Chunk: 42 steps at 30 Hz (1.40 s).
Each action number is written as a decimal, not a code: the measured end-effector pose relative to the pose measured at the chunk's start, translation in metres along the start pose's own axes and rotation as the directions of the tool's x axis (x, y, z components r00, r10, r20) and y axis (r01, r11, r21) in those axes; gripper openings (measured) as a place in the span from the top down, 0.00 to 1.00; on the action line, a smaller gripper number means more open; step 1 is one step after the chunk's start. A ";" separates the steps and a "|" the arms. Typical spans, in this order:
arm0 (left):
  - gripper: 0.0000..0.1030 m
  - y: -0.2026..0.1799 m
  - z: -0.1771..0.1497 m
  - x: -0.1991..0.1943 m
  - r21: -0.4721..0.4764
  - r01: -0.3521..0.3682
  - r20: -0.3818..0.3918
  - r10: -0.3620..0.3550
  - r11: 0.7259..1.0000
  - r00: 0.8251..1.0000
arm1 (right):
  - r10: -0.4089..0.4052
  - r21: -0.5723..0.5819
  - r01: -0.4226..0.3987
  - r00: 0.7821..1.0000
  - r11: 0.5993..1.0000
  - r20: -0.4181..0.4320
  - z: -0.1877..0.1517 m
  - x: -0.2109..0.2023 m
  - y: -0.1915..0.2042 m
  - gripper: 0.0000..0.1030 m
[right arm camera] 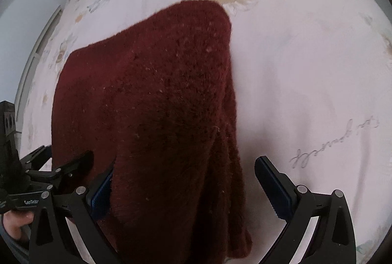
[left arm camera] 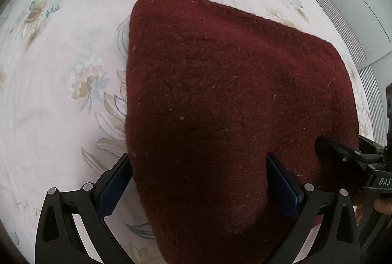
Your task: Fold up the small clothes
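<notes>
Showing one maroon knit [left arm camera: 220, 97], two grippers [left arm camera: 198, 180] [right arm camera: 183, 183]

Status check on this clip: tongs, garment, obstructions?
Left tongs open, straddling maroon knit. Right tongs open, likewise. Knit flat on floral sheet. Nothing obstructing.

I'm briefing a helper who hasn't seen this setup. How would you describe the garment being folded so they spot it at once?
Start from the white floral bedsheet that fills both views. On it lies a dark red knitted garment, with both grippers at its near edge. It is the only dark, fuzzy item there, flecked with pale lint against the pale flowered fabric.
</notes>
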State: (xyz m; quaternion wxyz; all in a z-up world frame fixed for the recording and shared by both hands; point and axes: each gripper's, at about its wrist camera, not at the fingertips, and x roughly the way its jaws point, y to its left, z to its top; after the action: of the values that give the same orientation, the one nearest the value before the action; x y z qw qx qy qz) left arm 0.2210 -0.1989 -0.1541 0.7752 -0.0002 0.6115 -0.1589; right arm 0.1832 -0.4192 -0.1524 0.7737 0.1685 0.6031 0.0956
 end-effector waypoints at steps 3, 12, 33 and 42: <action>0.00 -0.004 -0.001 -0.001 0.033 -0.028 0.012 0.027 0.999 1.000 | 0.030 0.028 -0.029 1.000 0.999 -0.005 -0.001 0.005 -0.005 0.01; 0.15 -0.004 -0.001 0.002 0.069 -0.006 0.026 0.004 0.998 1.000 | 0.072 0.035 -0.070 0.997 0.997 -0.033 -0.001 0.008 0.002 0.35; 0.53 0.089 -0.006 -0.129 0.132 0.050 0.164 -0.072 0.990 0.984 | 0.097 -0.172 -0.081 0.992 0.982 0.085 -0.004 -0.061 0.139 0.58; 0.49 0.146 -0.044 -0.078 0.040 0.012 0.063 -0.015 0.999 0.998 | 0.027 -0.134 -0.033 0.998 0.990 -0.048 -0.033 0.017 0.151 0.50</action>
State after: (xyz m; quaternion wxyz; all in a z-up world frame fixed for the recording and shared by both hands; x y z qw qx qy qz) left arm 0.2000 -0.0322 -0.1195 0.7929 0.0060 0.5834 -0.1759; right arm 0.1641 -0.2689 -0.1184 0.7677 0.1226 0.6104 0.1517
